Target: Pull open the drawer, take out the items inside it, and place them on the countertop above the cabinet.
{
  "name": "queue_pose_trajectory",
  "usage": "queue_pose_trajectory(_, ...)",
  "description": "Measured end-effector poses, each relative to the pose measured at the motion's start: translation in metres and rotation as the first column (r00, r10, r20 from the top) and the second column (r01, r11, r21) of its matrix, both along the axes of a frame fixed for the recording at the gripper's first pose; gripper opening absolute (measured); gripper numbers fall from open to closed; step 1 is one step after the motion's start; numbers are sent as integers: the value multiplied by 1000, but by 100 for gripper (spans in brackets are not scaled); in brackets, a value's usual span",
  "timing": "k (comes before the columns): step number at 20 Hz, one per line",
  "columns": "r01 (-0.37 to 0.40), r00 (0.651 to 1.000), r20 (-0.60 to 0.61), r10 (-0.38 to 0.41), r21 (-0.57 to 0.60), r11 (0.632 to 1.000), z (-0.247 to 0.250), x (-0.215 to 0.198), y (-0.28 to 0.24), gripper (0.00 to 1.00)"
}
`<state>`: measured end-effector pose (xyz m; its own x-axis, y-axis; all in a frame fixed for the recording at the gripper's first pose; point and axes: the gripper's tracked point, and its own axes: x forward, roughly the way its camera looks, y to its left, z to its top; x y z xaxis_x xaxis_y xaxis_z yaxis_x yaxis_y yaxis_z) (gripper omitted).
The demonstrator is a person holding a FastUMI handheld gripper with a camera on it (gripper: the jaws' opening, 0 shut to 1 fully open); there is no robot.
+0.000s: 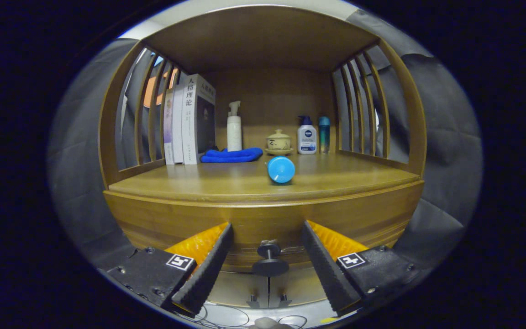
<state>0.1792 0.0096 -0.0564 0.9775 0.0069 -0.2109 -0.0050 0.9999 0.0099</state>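
Observation:
The wooden cabinet's drawer front faces me just below the countertop. Its dark round knob sits between my two fingers, slightly ahead of them. My gripper is open, with one finger on each side of the knob and neither touching it. On the countertop, a little beyond the front edge, lies a blue round-ended object, end-on toward me. I cannot see inside the drawer.
At the back of the countertop stand upright books, a white pump bottle, a folded blue cloth, a lidded ceramic cup, a lotion bottle and a teal bottle. Slatted wooden rails close both sides.

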Motion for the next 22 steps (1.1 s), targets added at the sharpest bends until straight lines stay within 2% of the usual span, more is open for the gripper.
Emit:
queue_pose_trajectory(3, -20, 999, 46, 20, -5, 1000, 14, -25, -7, 99)
queue_pose_trajectory(6, -15, 997, 69, 16, -19, 1000, 31, -73, -16, 99)
queue_pose_trajectory(9, -53, 993, 102, 54, -13, 999, 46, -121, -17, 99)
queue_pose_trajectory(12, -69, 988, 138, 72, -30, 997, 59, -151, -29, 99)
queue_pose_trajectory(16, -52, 991, 128, 48, 22, 998, 64, -160, -49, 99)
queue_pose_trajectory(19, -24, 989, 147, 22, 11, 1000, 71, -160, -63, 99)
queue_pose_trajectory(22, -39, 989, 140, 35, 29, 999, 75, -162, -60, 99)
